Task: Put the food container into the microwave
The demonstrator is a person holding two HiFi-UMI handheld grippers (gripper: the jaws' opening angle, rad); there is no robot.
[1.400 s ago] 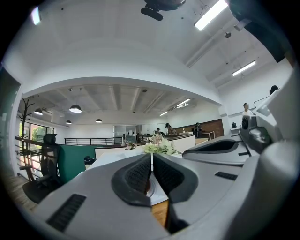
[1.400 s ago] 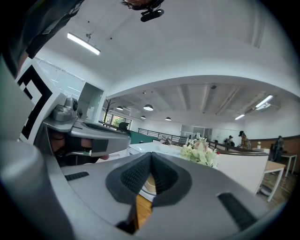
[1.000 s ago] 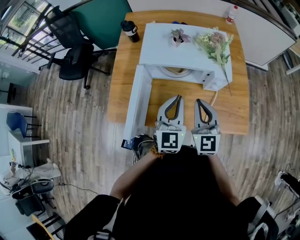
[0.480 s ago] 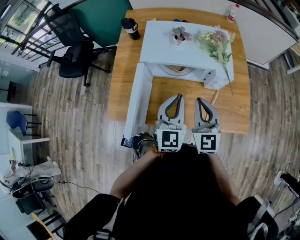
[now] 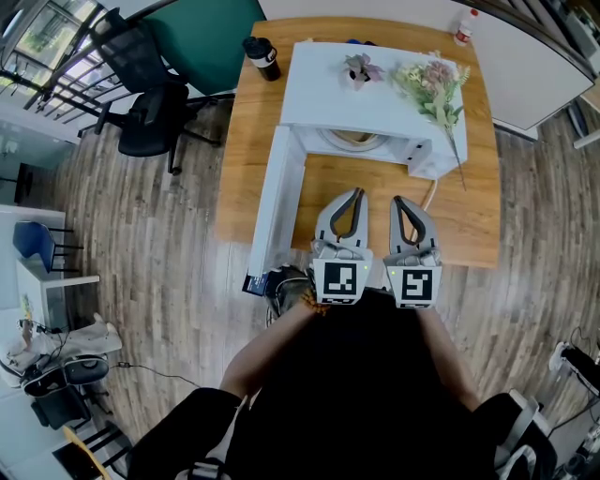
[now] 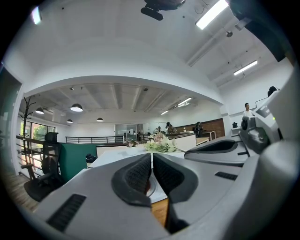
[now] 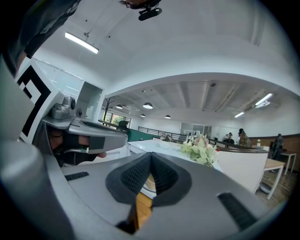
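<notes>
The white microwave stands on the wooden table with its door swung open to the left. Inside its cavity lies a round, tan-rimmed dish; I cannot tell whether it is the food container or the turntable. My left gripper and right gripper hover side by side over the table's front part, short of the opening. Both are shut and hold nothing. The left gripper and the right gripper each show pads pressed together, pointing at the microwave.
A small potted plant and a flower bouquet lie on top of the microwave. A black bottle stands at the table's back left, a red-capped white bottle at the back right. A black office chair is left of the table.
The head view shifted very slightly a second ago; both grippers keep the same shut pose over the table's front.
</notes>
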